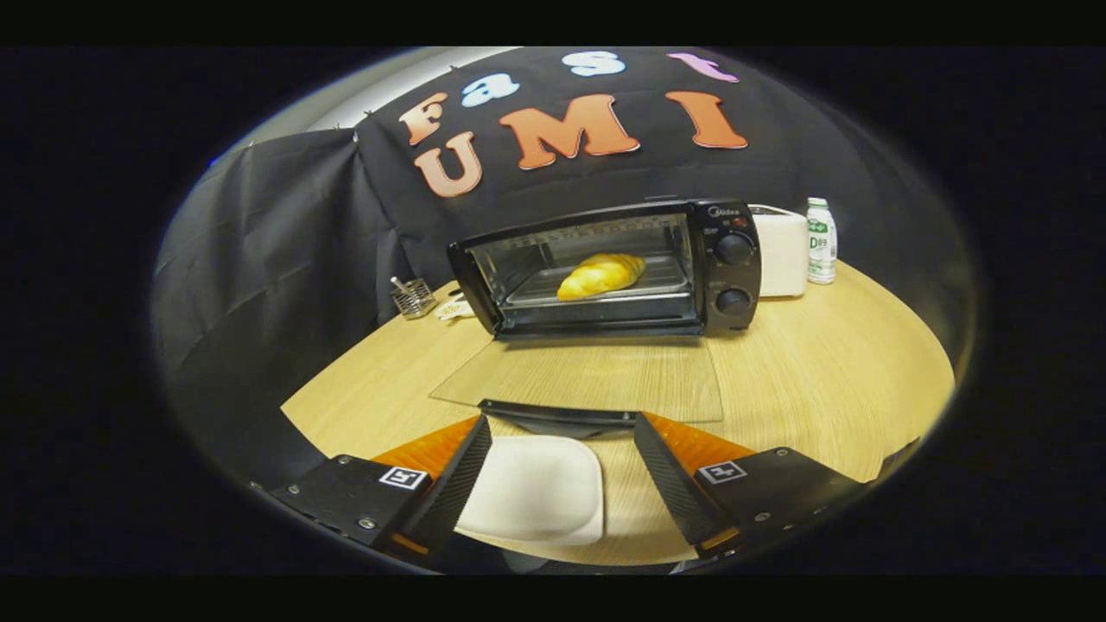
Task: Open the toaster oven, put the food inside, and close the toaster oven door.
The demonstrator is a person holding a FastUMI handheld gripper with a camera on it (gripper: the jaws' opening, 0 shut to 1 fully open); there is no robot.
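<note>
The toaster oven (605, 268) stands on the wooden table (821, 371) with its glass door (587, 380) swung fully down, lying flat on the tabletop toward the camera. The door's dark handle bar (557, 416) sits at the near edge of the glass, just ahead of the fingertips. Inside the oven cavity, a yellow bread roll (600, 275) rests on the metal tray (657, 278), roughly centred on it. Two round control knobs (734, 249) are stacked on the oven's right-hand panel. The gripper (562, 449) is spread wide and holds nothing; its two fingers stand well apart, neither touching the door handle. Between the fingers, on the table below them, lies an empty white dish (536, 501) with rounded corners. To the right of the oven, just beside it, is a white boxy appliance (782, 250), and beside that a small white bottle with a green label (821, 242), upright. To the left of the oven, near the table's far edge, stands a small wire basket (413, 298), with a pale item next to it too small to identify.
</note>
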